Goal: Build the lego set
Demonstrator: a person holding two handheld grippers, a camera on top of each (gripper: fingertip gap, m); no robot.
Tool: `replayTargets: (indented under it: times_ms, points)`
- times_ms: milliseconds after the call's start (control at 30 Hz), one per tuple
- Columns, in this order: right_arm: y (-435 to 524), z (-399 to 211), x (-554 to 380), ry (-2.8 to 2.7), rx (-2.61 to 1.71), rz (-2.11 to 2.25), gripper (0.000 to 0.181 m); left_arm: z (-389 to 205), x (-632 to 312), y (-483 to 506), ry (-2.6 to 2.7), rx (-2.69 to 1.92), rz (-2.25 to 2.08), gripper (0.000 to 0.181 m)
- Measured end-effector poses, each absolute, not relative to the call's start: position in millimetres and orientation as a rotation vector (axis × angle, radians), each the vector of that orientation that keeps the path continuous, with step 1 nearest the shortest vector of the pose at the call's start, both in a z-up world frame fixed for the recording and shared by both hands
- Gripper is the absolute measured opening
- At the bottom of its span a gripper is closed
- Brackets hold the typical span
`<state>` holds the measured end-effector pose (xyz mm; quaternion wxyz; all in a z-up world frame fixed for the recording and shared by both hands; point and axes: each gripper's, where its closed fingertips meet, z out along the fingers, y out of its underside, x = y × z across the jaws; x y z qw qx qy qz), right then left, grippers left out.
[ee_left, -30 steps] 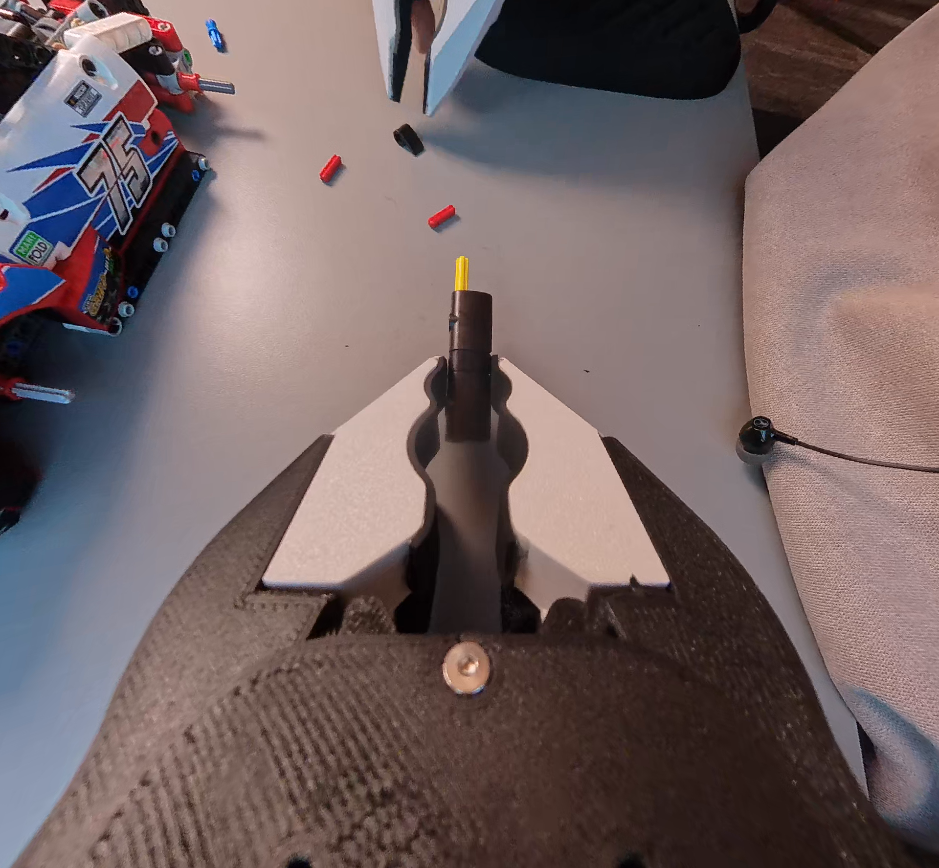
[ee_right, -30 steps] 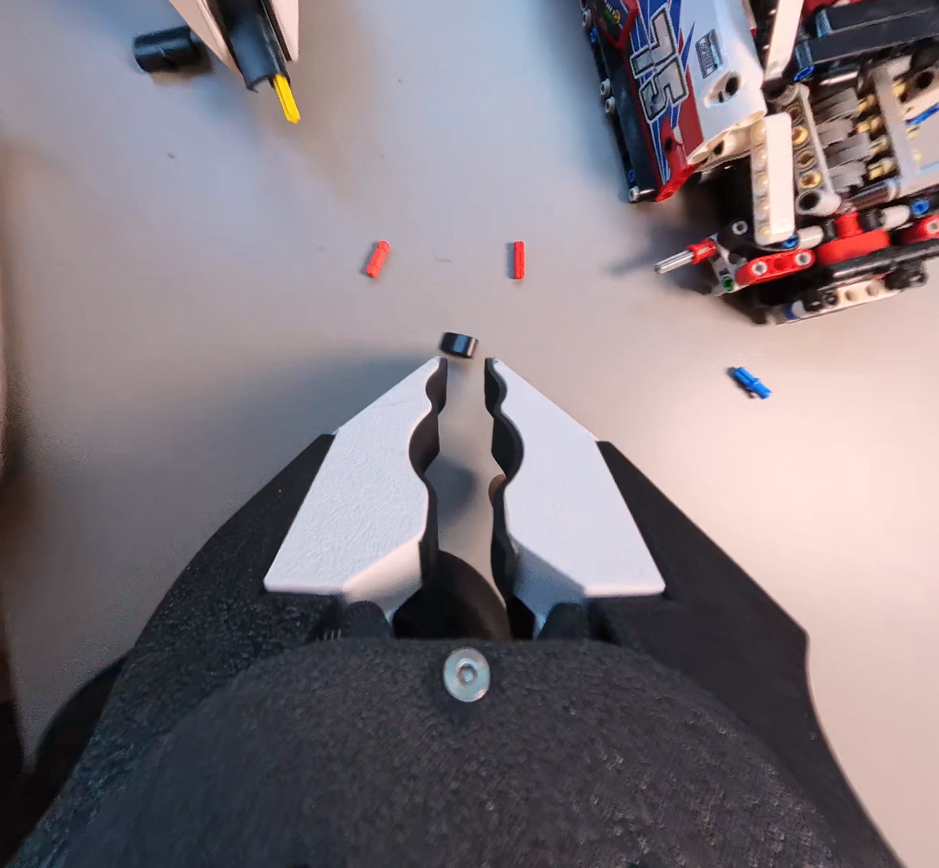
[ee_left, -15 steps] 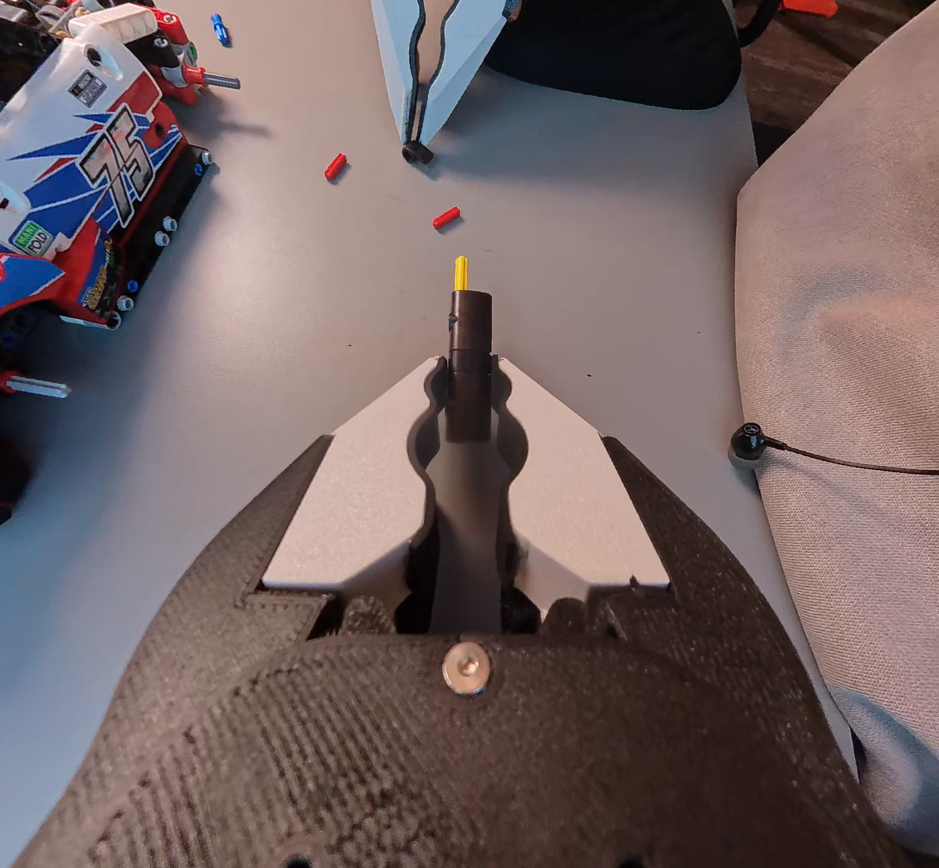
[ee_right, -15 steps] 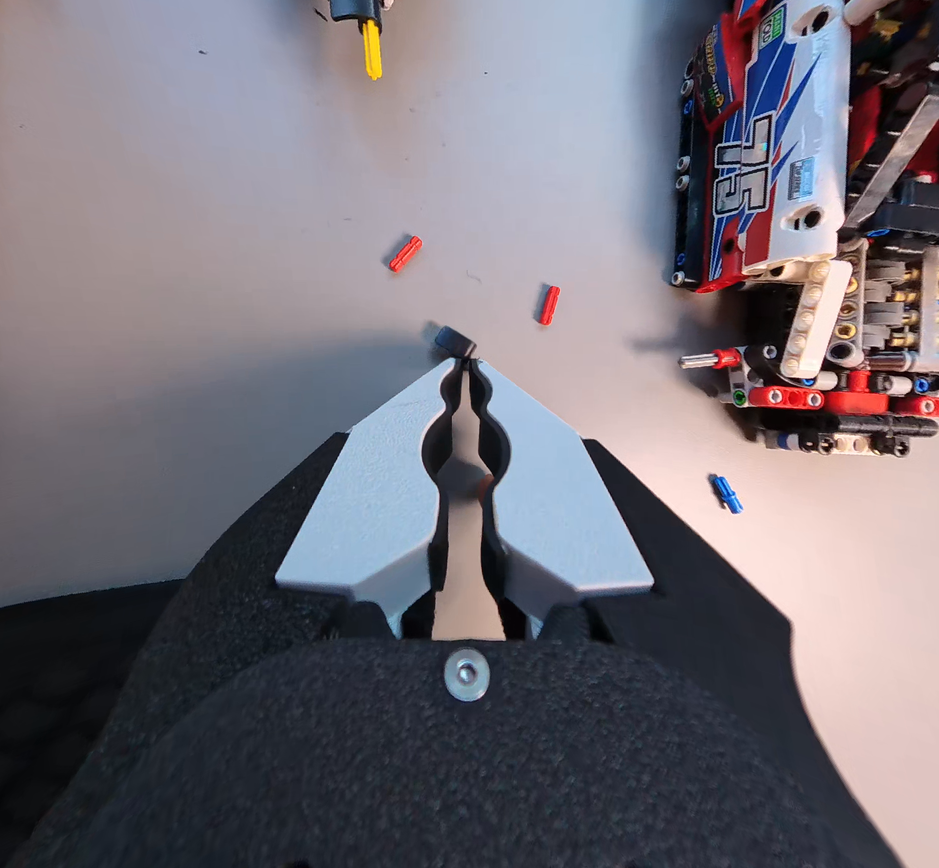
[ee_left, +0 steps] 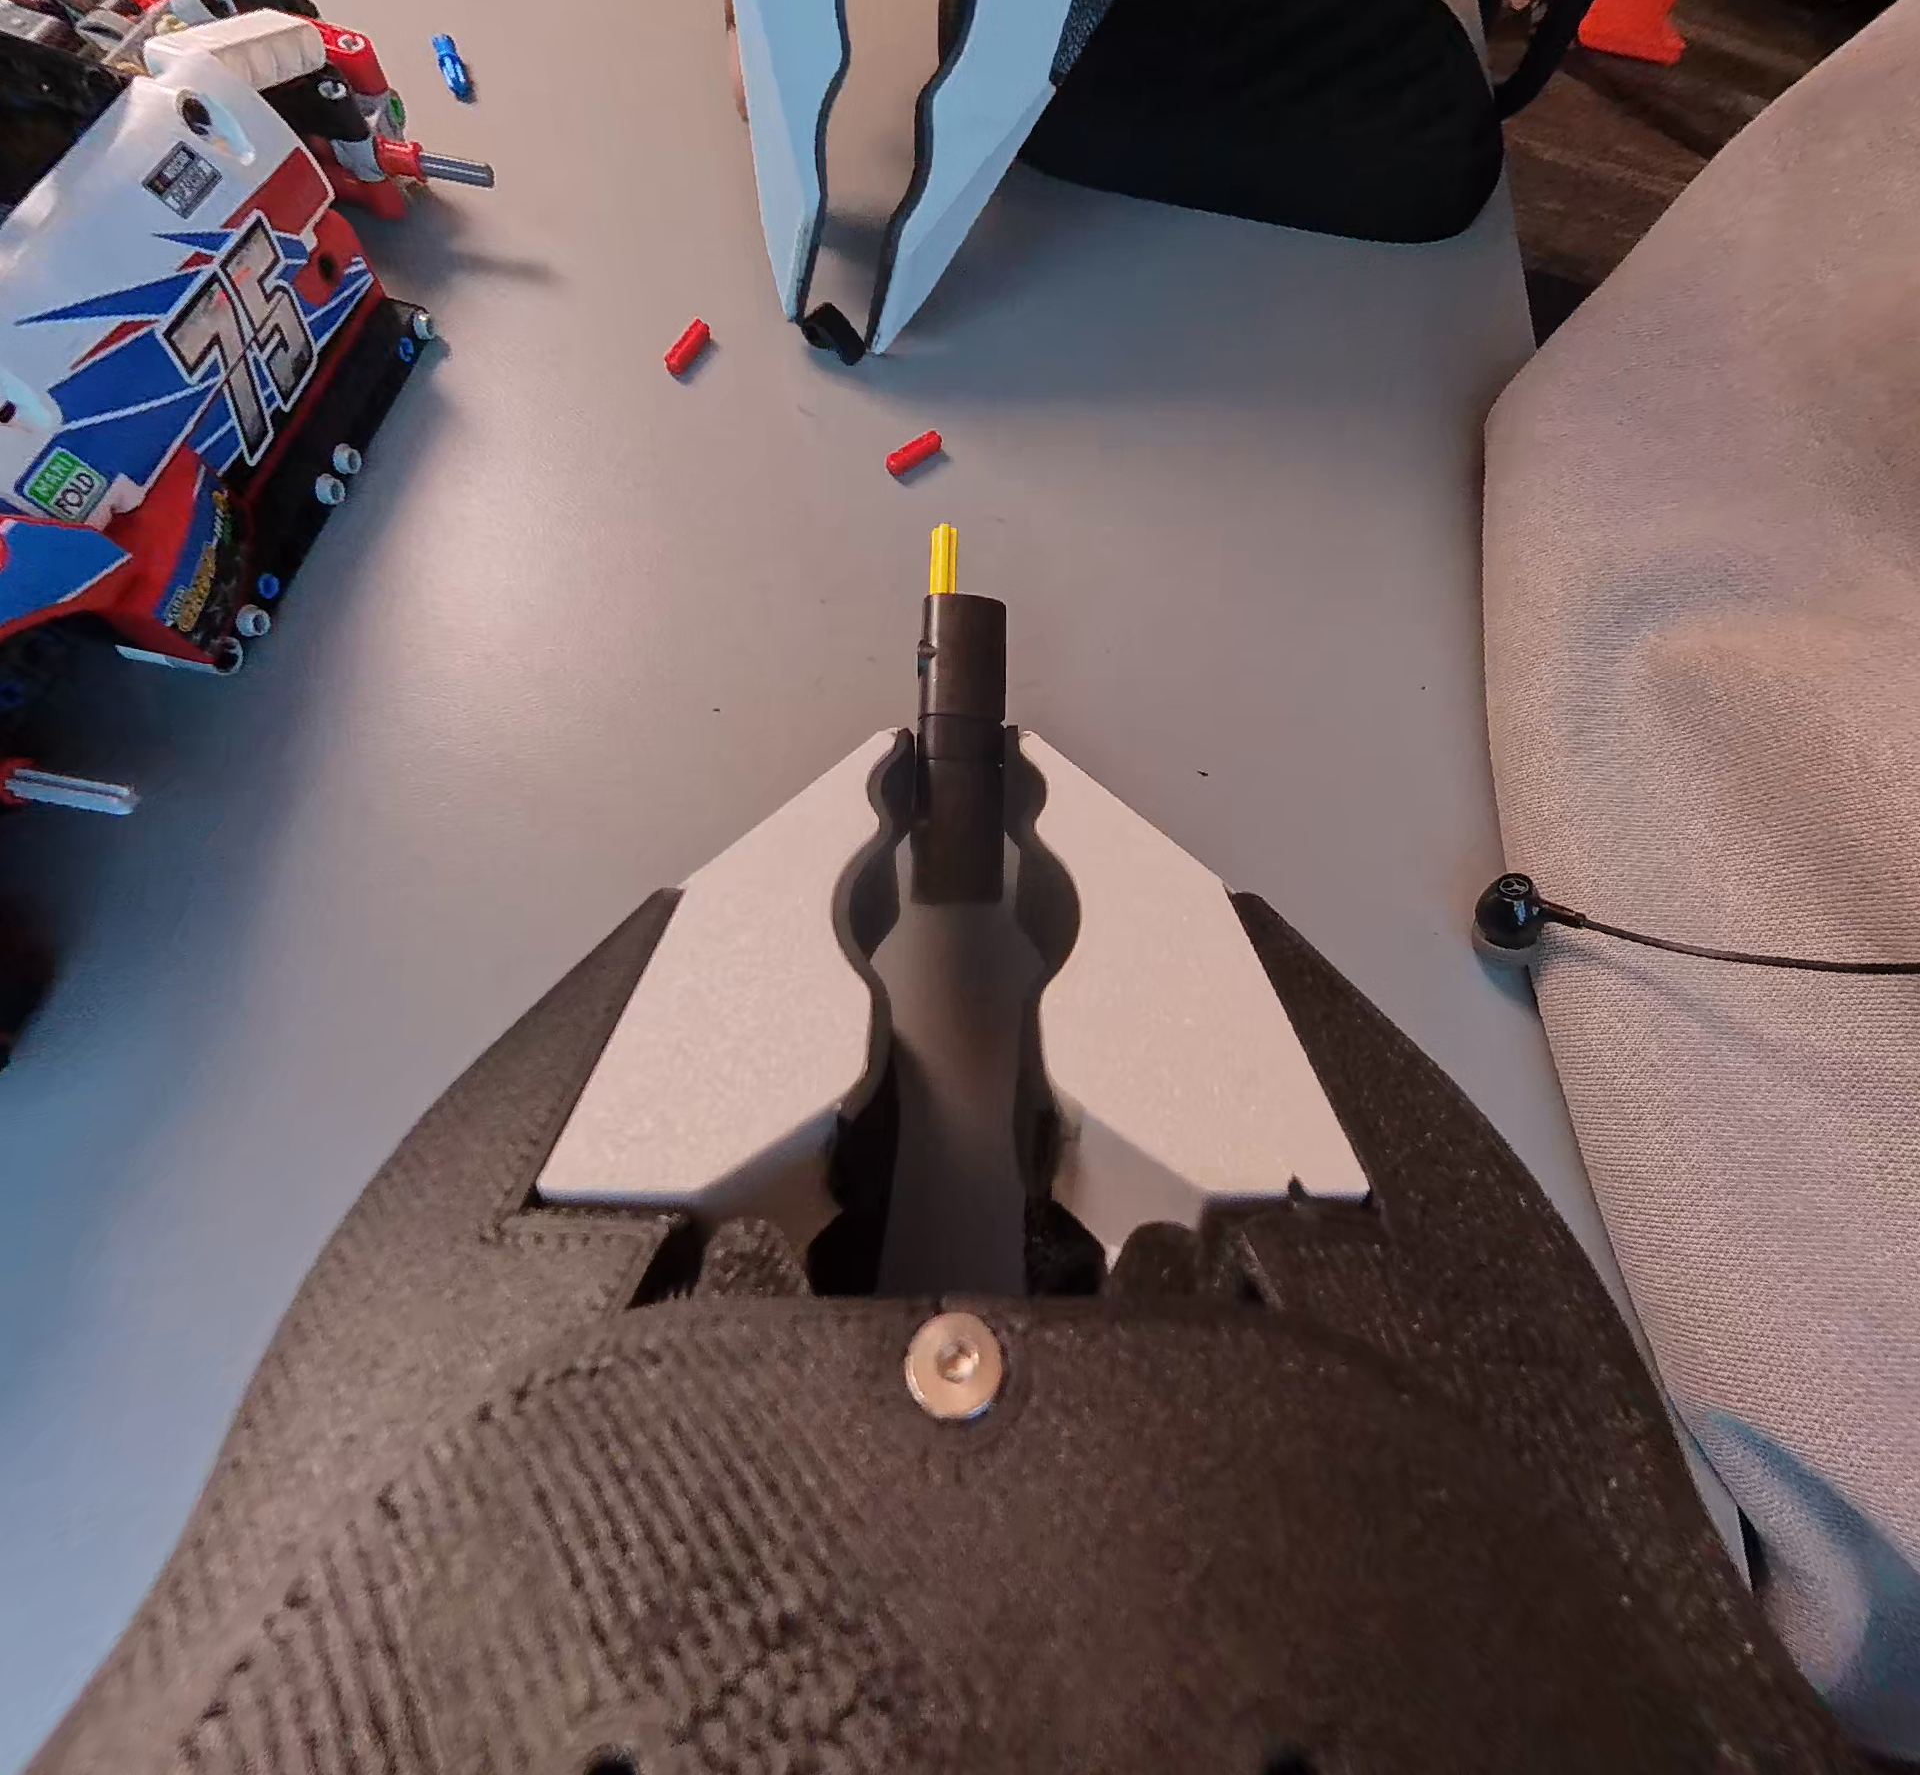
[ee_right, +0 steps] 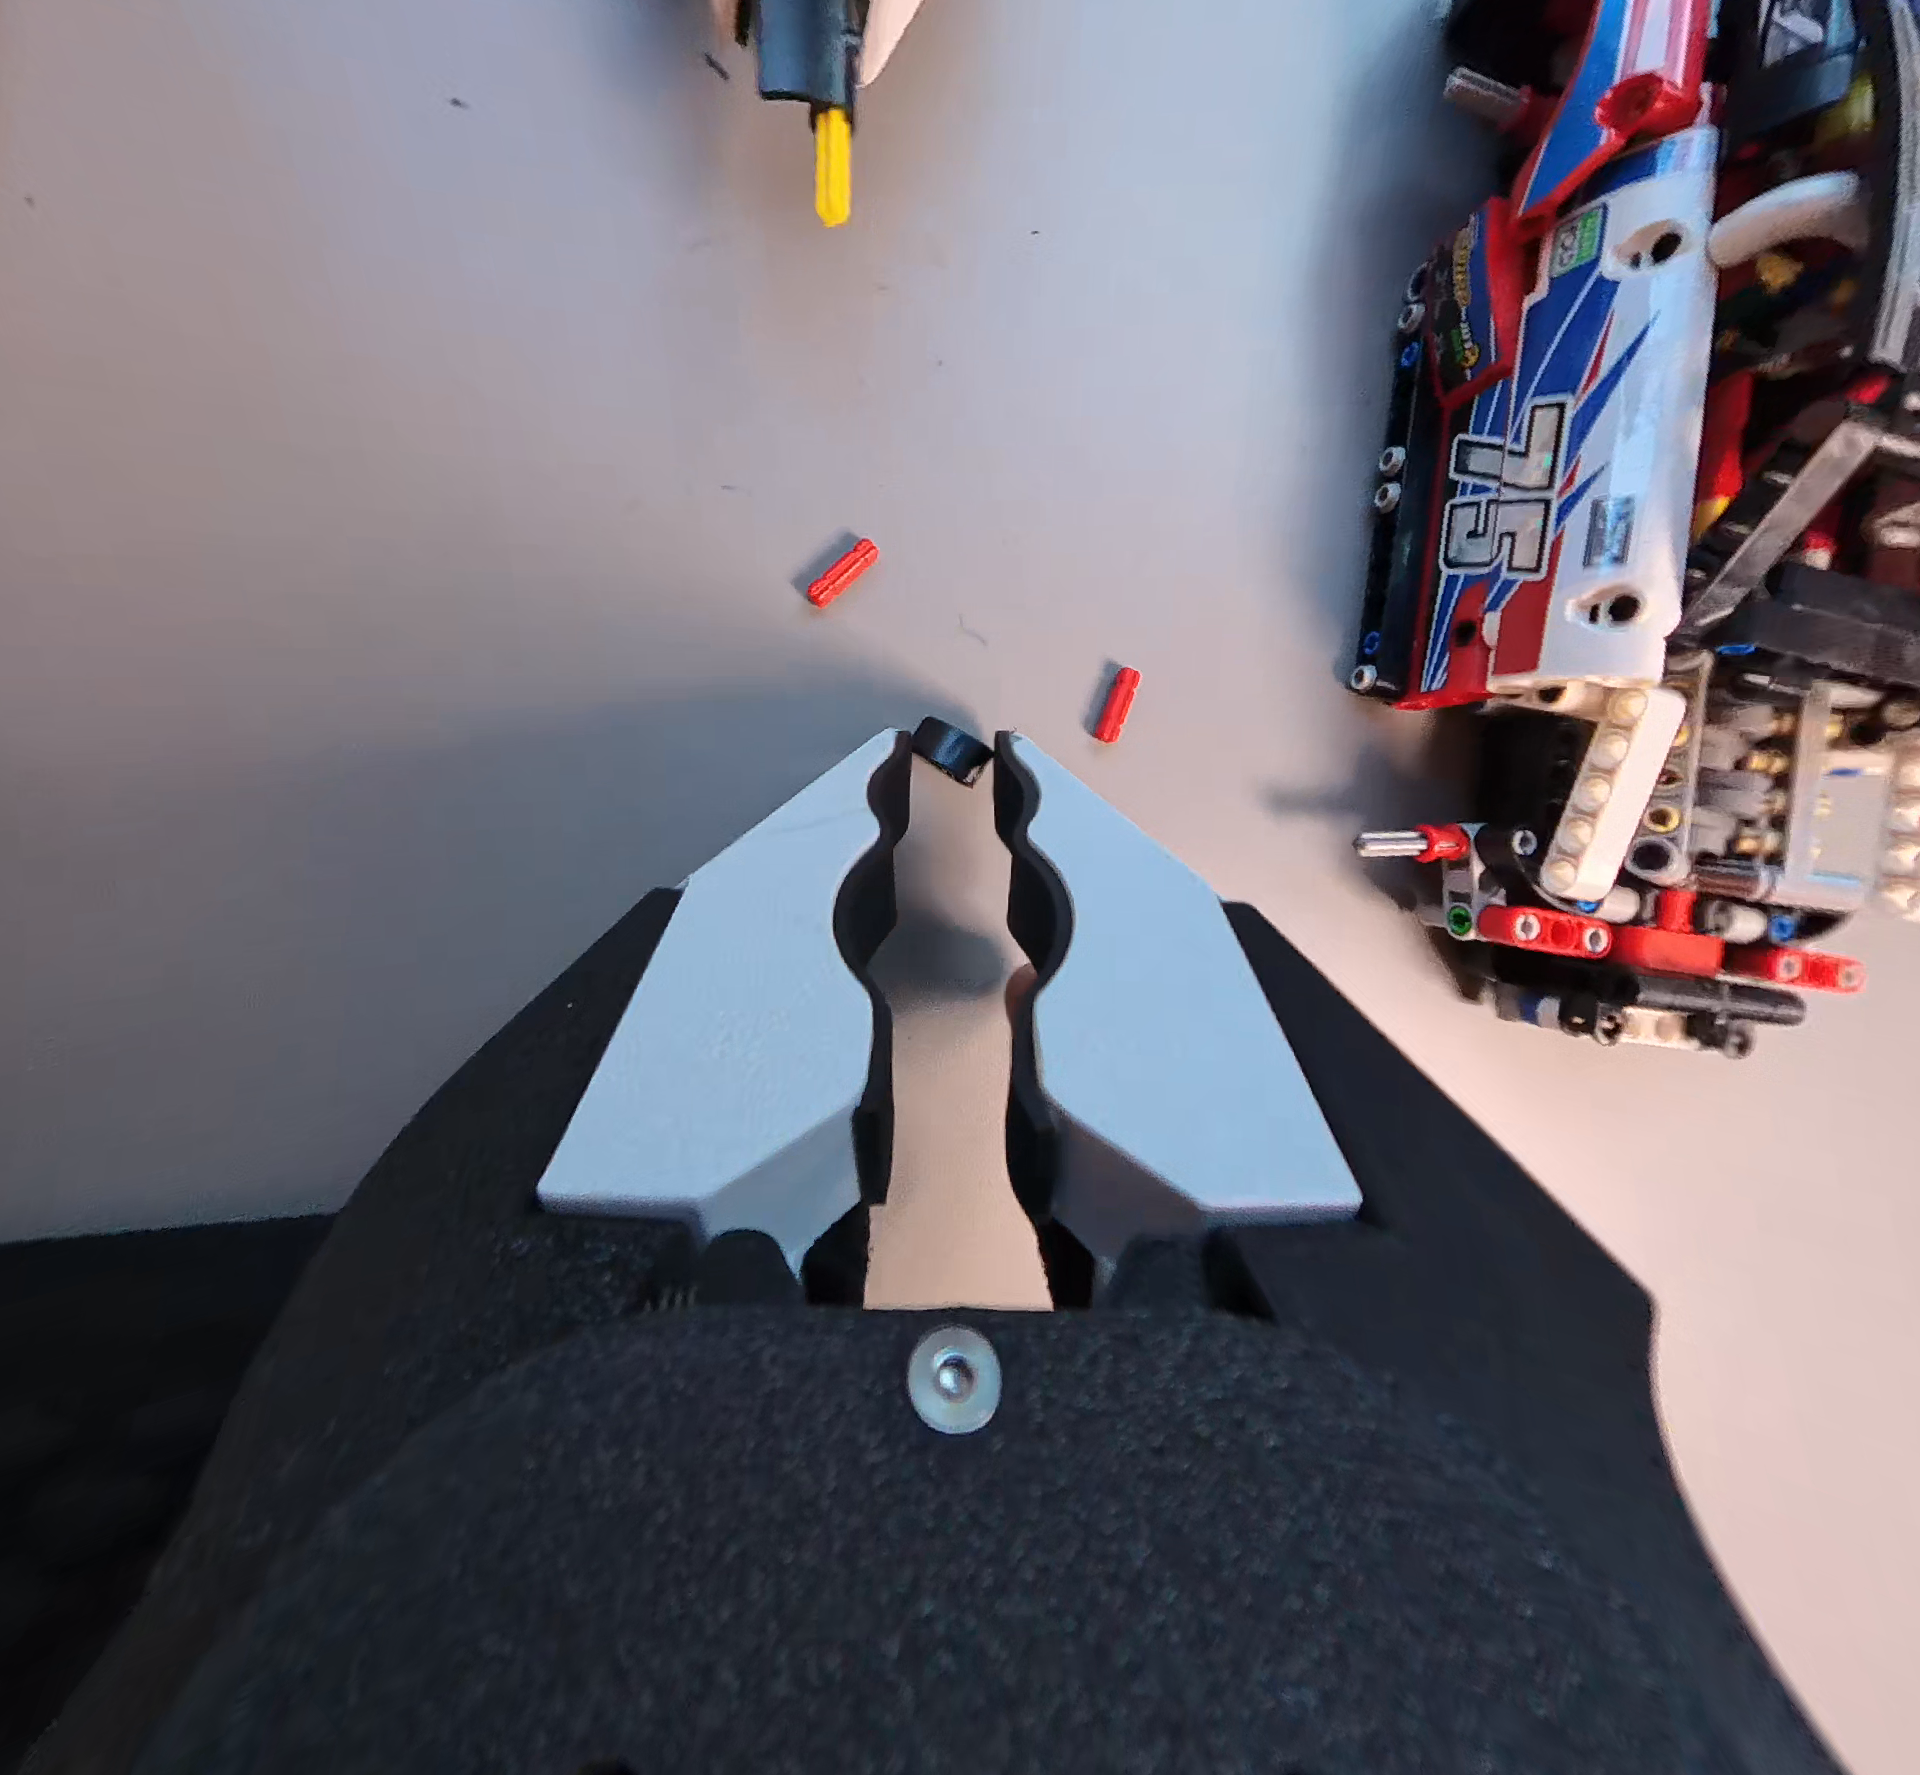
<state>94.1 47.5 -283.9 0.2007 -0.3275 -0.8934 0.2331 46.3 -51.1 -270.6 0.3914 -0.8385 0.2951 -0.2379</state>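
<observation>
Beside right gripper (ee_right: 954, 757), two red pins (ee_right: 842, 572), race car (ee_right: 1538, 437) apart

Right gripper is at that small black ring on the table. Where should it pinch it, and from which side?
Pinch the black ring across its curved outer wall, coming from above with the right gripper fingertips straddling it. It is short, tilted against one fingertip, so a low, centred squeeze should stop it rolling toward the red pin.

Tabletop (ee_left: 1143, 437) pale grey. Race car model (ee_right: 1621, 437) white, red, blue flashes. 2 pins (ee_right: 842, 572) red. Axle (ee_left: 942, 559) yellow, sleeve (ee_left: 961, 676) black. Bush (ee_right: 951, 751) black.
</observation>
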Motion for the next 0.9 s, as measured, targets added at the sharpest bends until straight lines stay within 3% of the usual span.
replayTargets:
  times_ms: [400, 533, 667, 900]
  points:
    - [54, -280, 88, -2.227, -1.77, 1.091, 0.008, -271, 45, -49, 0.735, -2.131, -0.594, 0.014]
    - [38, -269, 88, -2.042, -2.087, 1.427, 0.007, -270, 45, -47, 0.727, -2.128, -0.587, 0.014]
    - [15, -235, 74, -1.791, -2.122, 1.865, 0.007, -269, 48, -45, 0.738, -2.107, -0.546, 0.014]
    - [-19, -220, 63, -1.747, -2.04, 2.075, 0.007, -252, 58, -42, 0.761, -1.993, -0.52, 0.014]
